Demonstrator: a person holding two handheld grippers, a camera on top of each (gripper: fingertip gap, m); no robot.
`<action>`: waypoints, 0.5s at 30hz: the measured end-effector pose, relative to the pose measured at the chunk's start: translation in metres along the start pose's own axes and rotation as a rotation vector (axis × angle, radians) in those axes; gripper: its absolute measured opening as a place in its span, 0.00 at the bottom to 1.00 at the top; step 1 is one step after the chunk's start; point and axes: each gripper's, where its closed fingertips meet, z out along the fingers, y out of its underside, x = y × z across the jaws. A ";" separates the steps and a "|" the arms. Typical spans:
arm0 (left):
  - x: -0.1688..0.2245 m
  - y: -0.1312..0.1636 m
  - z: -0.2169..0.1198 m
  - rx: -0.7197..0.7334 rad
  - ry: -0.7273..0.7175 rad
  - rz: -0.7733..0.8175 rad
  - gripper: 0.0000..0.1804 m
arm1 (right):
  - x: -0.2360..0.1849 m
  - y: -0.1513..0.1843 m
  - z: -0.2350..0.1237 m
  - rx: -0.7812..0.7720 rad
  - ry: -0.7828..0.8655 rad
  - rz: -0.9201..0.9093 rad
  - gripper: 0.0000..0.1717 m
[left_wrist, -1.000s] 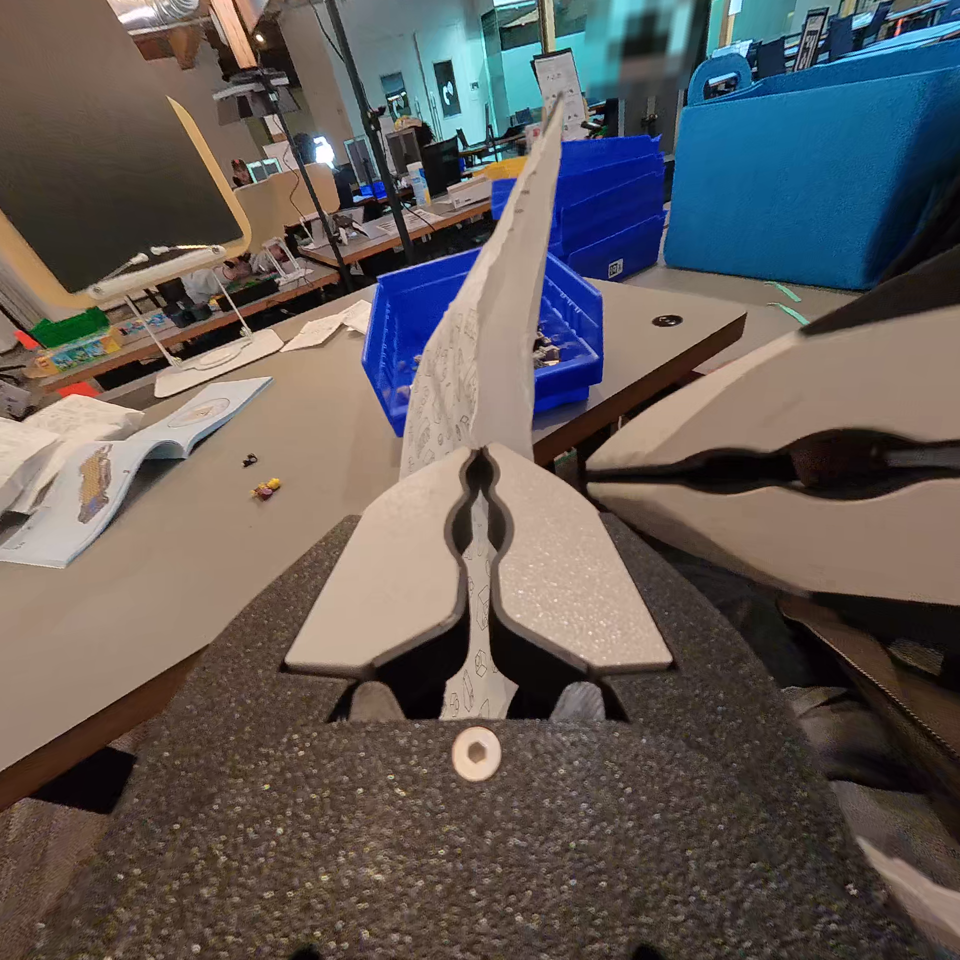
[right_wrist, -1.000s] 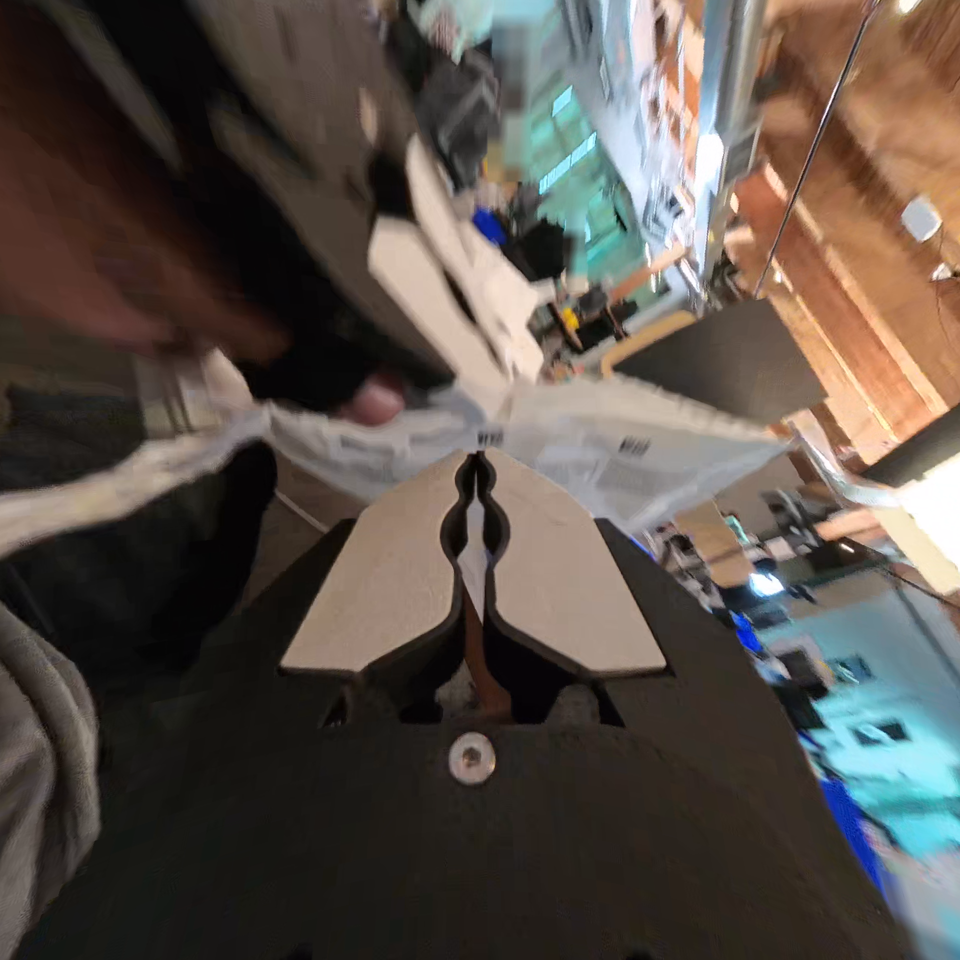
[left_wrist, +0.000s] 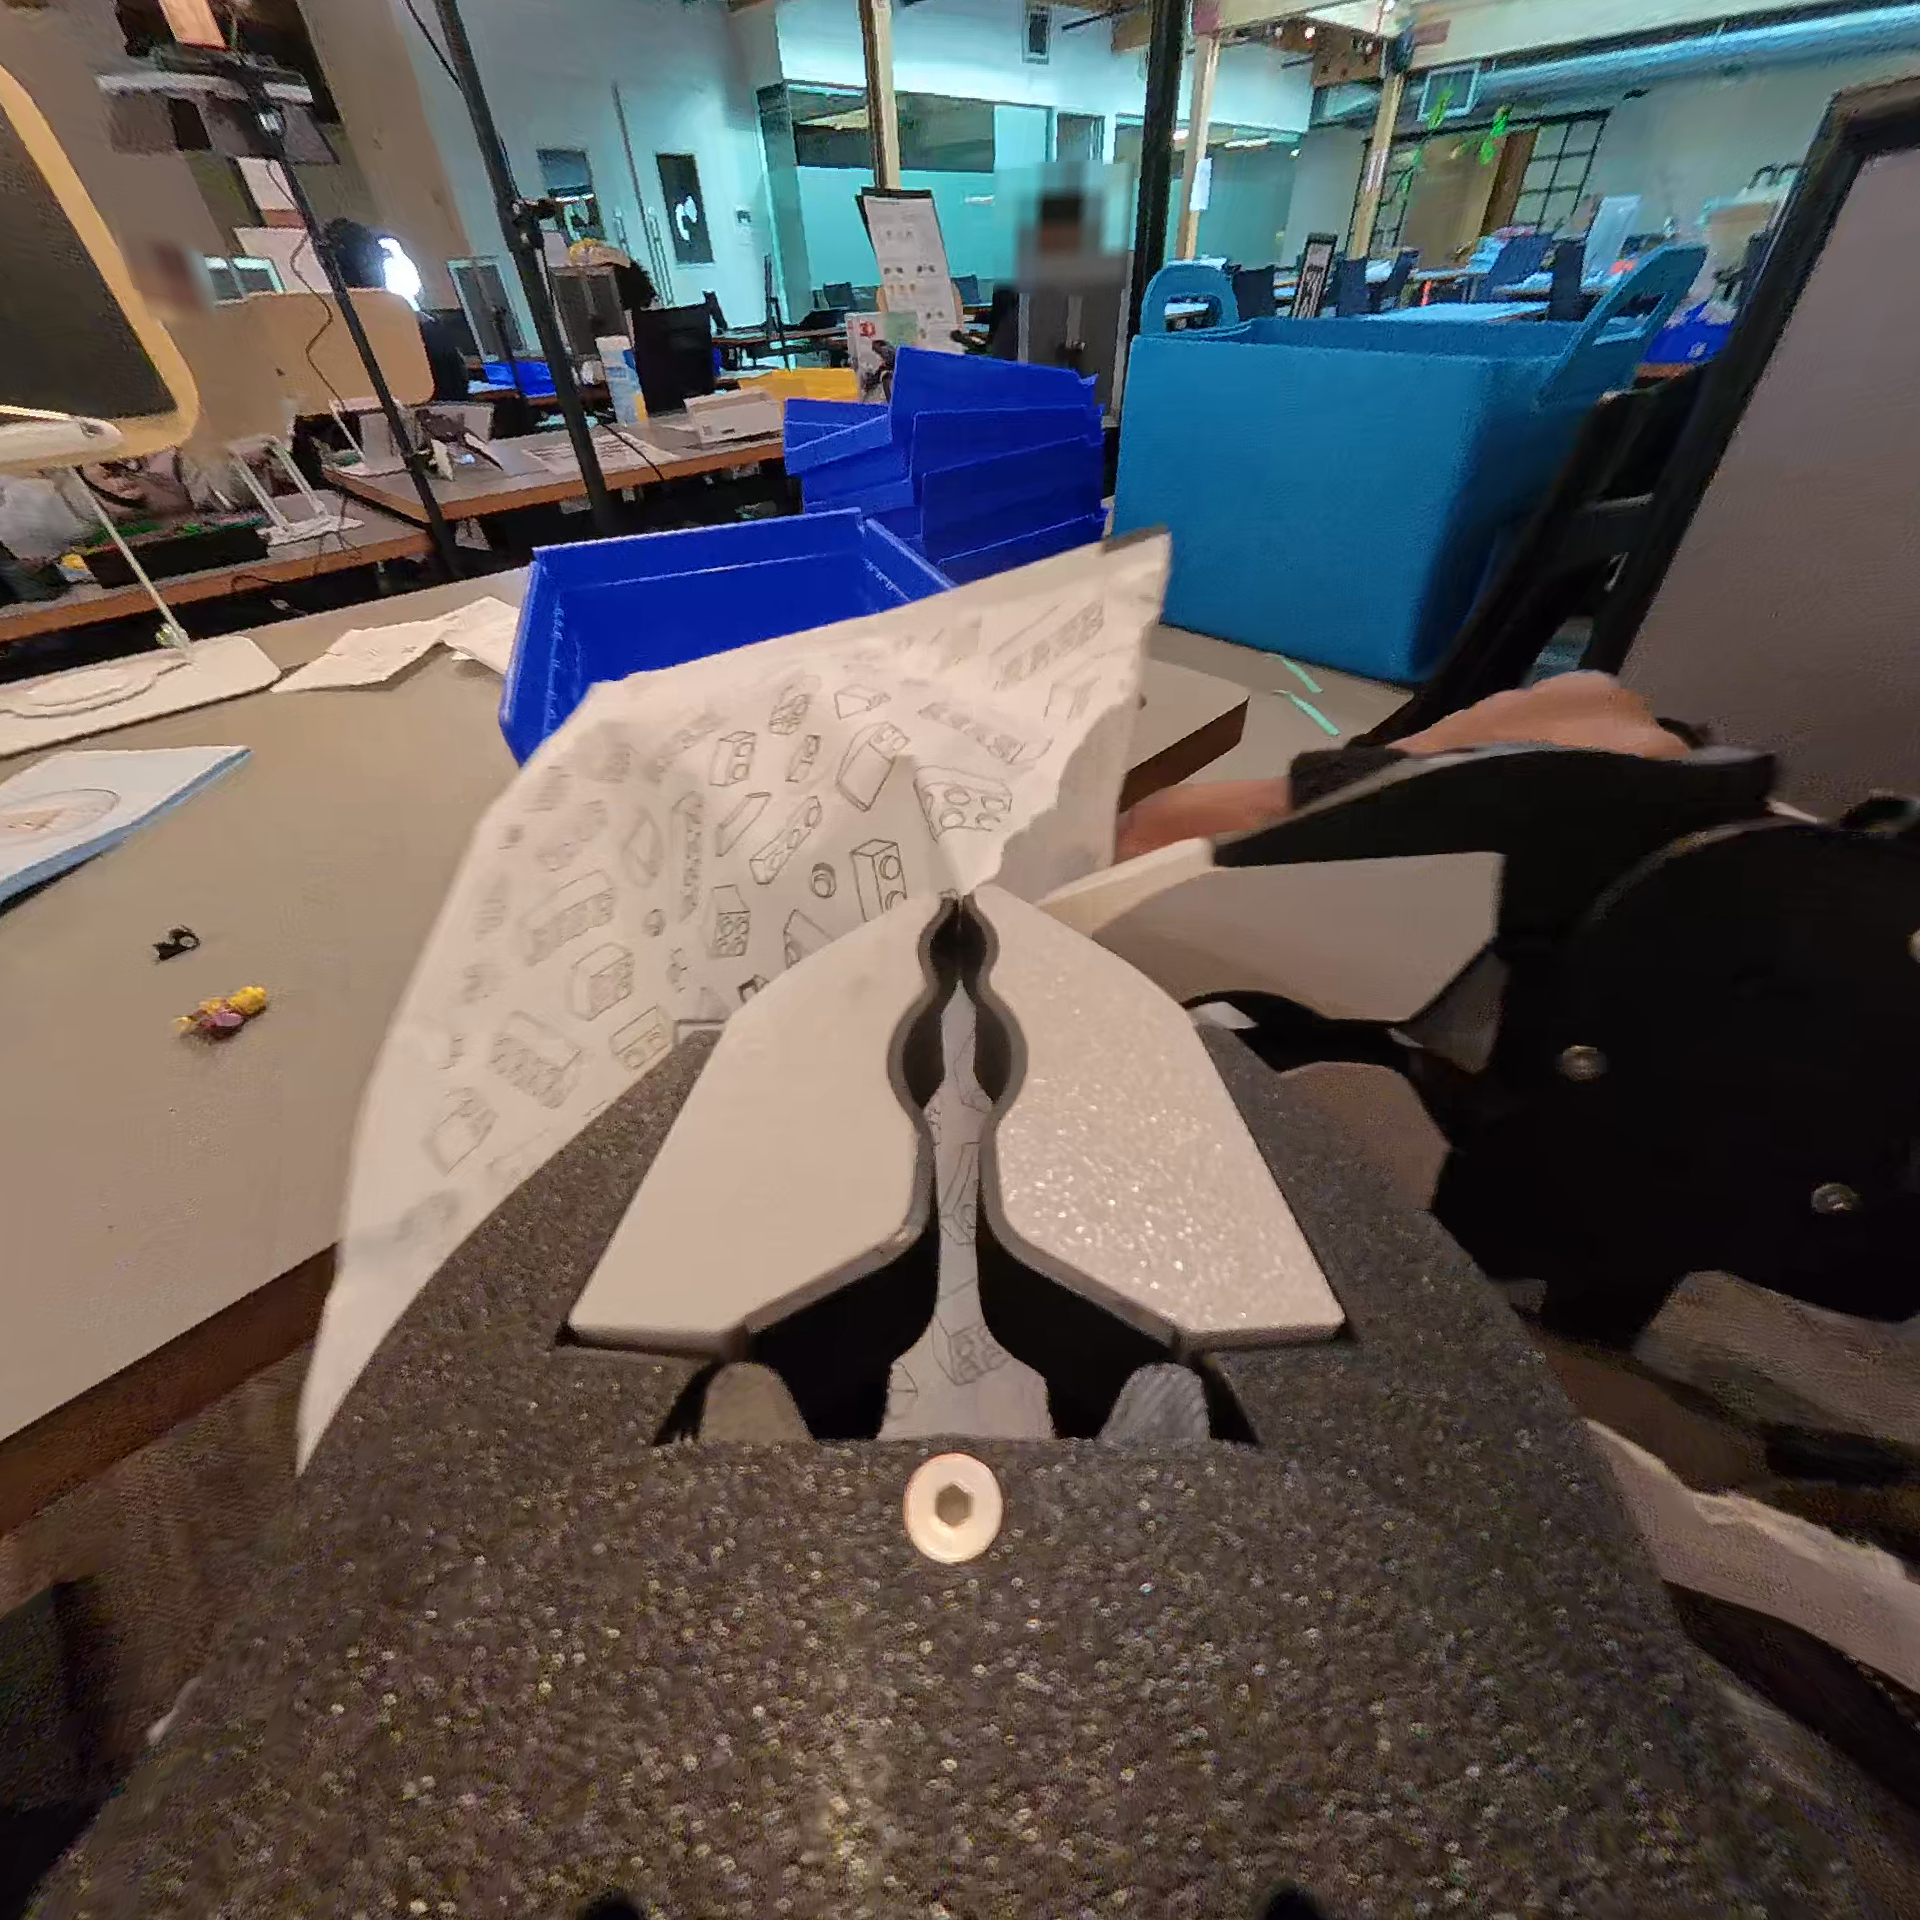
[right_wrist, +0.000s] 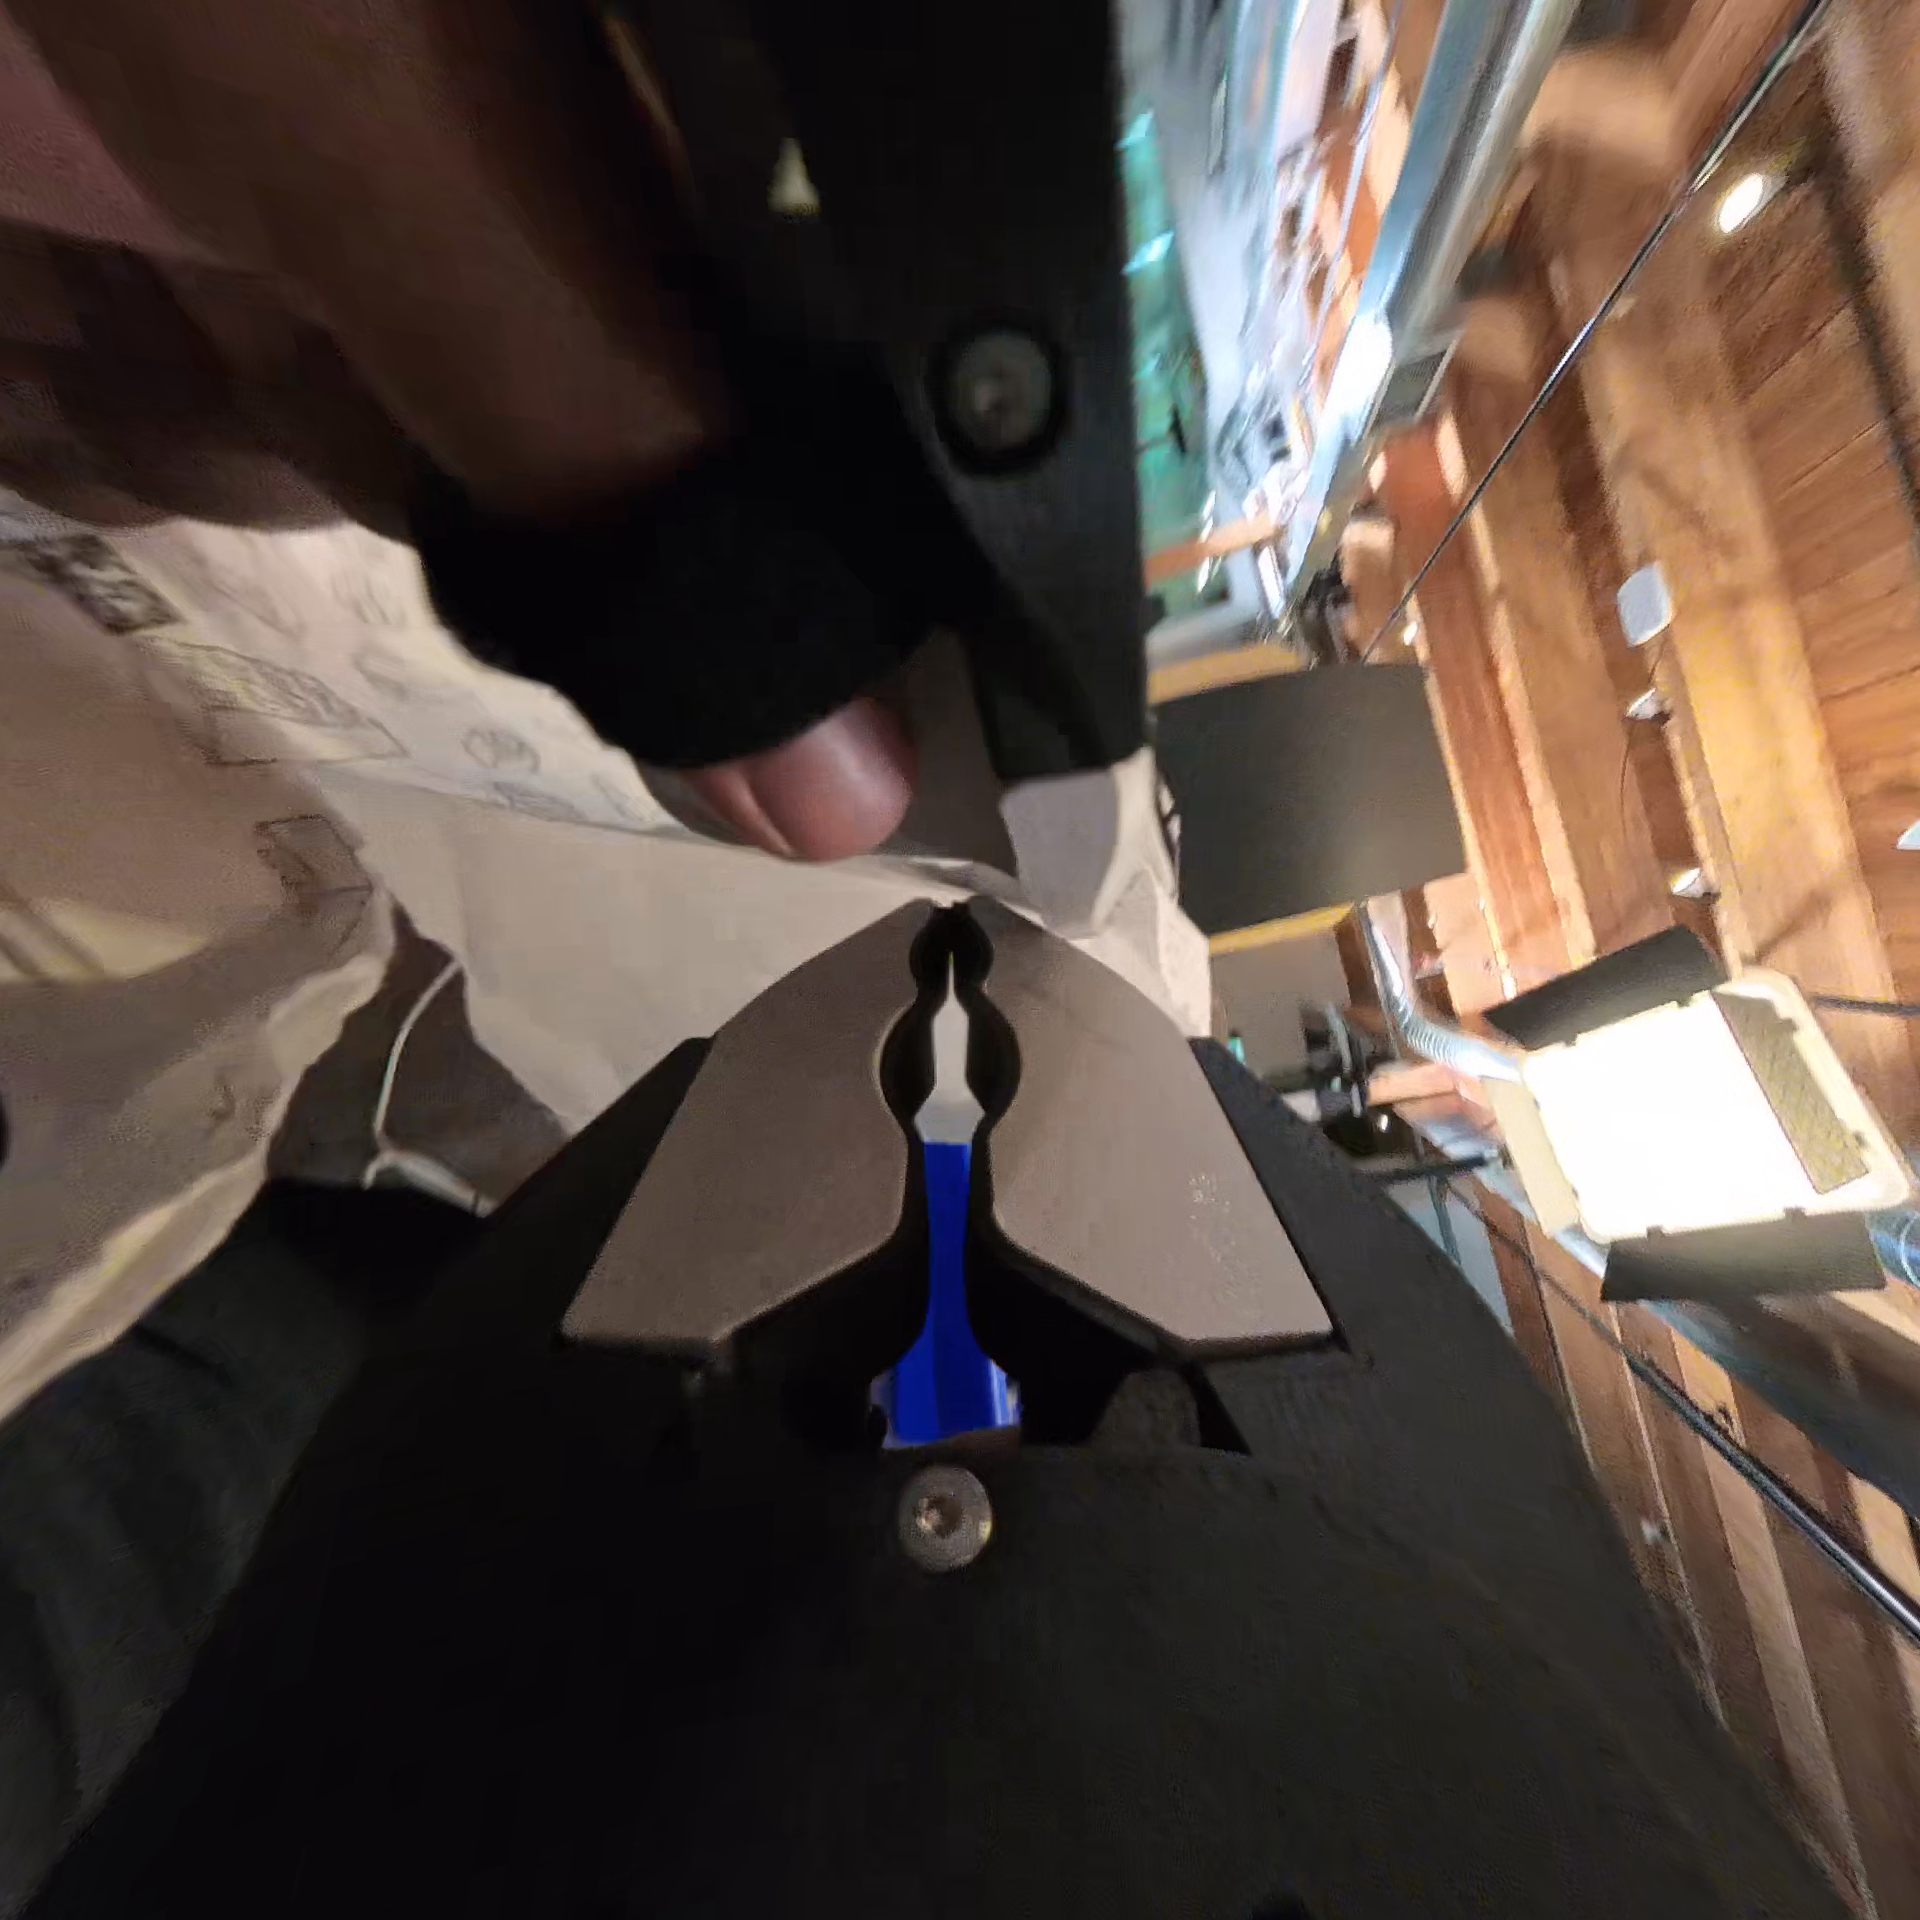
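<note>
Above the near edge of the grey surface (left_wrist: 260, 1091), a white paper bag (left_wrist: 727, 883) printed with brick outlines is held up in the air, pinched from two sides so that its torn top edge is kept taut. Behind it, a blue bin (left_wrist: 644, 623) is set on the surface, apparently to catch contents. The left gripper (left_wrist: 958, 914) is clamped on the bag, with paper caught between its closed fingers (left_wrist: 831, 1122). The right gripper (right_wrist: 951, 920) is likewise closed on the bag (right_wrist: 582, 935). Two small pieces (left_wrist: 223, 1013) are left loose nearby.

Grey table (left_wrist: 260, 1091), blue bin (left_wrist: 675, 623), booklet (left_wrist: 94, 810) (open), small bits (left_wrist: 223, 1013)
</note>
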 end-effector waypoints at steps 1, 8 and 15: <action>-0.003 -0.001 -0.001 0.009 0.007 -0.025 0.00 | 0.003 -0.005 -0.004 0.045 0.030 -0.008 0.00; -0.004 -0.001 -0.004 0.003 0.041 -0.053 0.00 | 0.000 -0.028 -0.020 0.152 0.188 -0.286 0.00; 0.003 -0.004 -0.002 0.010 0.059 -0.039 0.00 | -0.003 0.013 -0.009 -0.098 0.065 -0.370 0.00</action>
